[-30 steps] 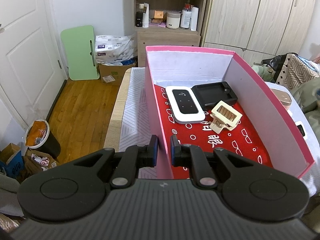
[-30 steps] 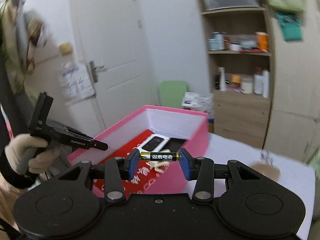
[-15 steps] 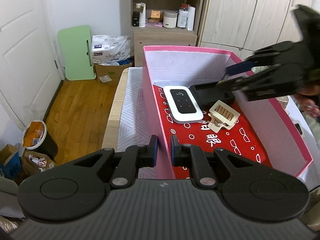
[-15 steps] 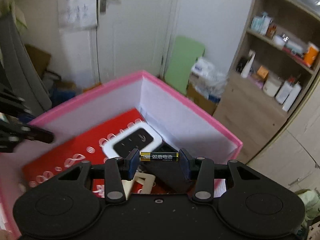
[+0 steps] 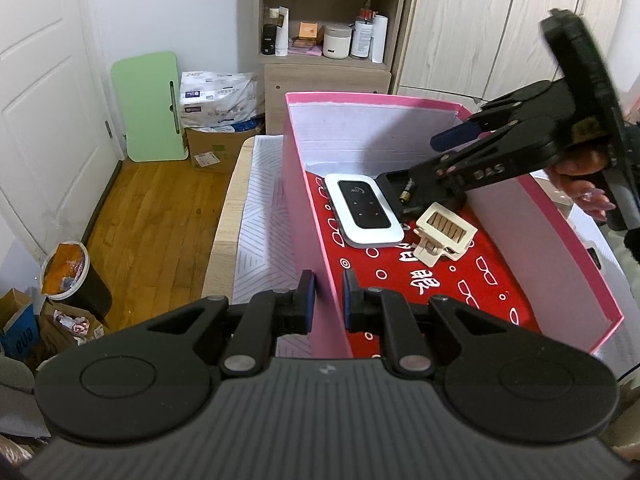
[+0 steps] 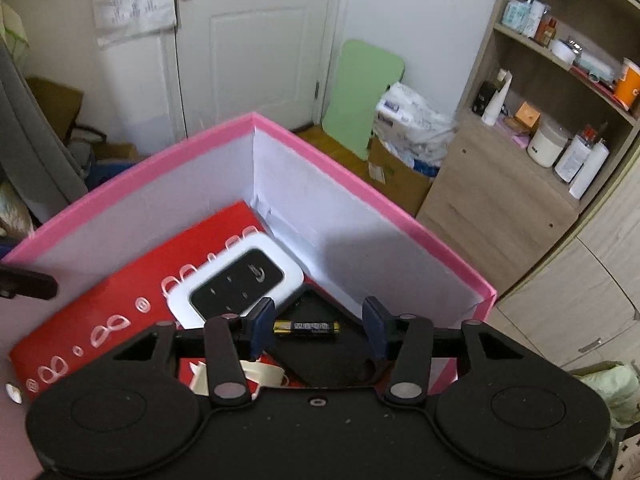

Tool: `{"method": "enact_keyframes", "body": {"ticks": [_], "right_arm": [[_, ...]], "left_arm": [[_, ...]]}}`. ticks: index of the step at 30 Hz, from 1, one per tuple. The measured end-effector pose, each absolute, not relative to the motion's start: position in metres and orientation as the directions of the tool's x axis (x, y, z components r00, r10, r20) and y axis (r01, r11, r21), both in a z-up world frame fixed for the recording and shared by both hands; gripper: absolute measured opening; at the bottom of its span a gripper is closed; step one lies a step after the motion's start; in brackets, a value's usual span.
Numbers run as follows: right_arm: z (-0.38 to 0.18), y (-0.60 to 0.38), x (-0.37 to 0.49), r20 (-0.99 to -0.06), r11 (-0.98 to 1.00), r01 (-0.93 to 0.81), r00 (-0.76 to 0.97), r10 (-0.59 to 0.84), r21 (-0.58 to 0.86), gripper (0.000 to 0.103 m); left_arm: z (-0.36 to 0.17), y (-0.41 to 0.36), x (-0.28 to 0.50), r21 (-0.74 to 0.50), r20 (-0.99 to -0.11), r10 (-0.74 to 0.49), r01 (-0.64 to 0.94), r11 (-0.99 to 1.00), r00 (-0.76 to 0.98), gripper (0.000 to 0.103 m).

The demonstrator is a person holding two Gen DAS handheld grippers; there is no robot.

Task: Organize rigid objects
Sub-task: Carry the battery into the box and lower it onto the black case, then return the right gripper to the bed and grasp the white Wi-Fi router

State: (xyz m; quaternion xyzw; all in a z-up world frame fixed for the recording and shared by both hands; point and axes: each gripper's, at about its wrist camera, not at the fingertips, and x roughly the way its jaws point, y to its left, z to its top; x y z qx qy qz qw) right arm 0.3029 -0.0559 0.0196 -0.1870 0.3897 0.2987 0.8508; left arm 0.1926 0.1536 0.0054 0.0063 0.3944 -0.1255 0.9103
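Half a second earlier the battery (image 6: 306, 327) was clamped end to end between the pads of the right gripper (image 6: 319, 328). Its jaws are now opening: clear gaps show at both ends of the battery, which lies loose on the black tray (image 6: 320, 364) in the far corner of the pink box (image 6: 360, 196). In the left wrist view the right gripper (image 5: 440, 160) has come lower into the box, above the tray (image 5: 390, 184); only one end of the battery (image 5: 407, 193) shows below its finger.

The left gripper (image 5: 327, 300) is unchanged, clenched on the near left wall of the pink box (image 5: 296, 184).

The white pocket router (image 5: 363, 210) and cream clip (image 5: 444, 236) lie on the red floor. In the right wrist view the clip (image 6: 256, 374) is mostly hidden behind the gripper body, and the router (image 6: 236, 284) is blurred.
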Motion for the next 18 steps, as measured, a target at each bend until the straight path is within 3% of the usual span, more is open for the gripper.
{"method": "enact_keyframes", "body": {"ticks": [10,18], "right_arm": [[0.061,-0.127,0.255,-0.665,0.826,-0.545,0.566,0.487,0.142,0.055],[0.064,-0.187,0.211,-0.665,0.821,-0.485,0.511,0.545,0.301,0.057]], "left_arm": [[0.006,0.153,0.193,-0.086,-0.723,-0.217,0.226,0.97,0.656,0.012],[0.007,0.151,0.193,-0.076,-0.73,-0.207,0.223,0.972,0.652,0.012]]}}
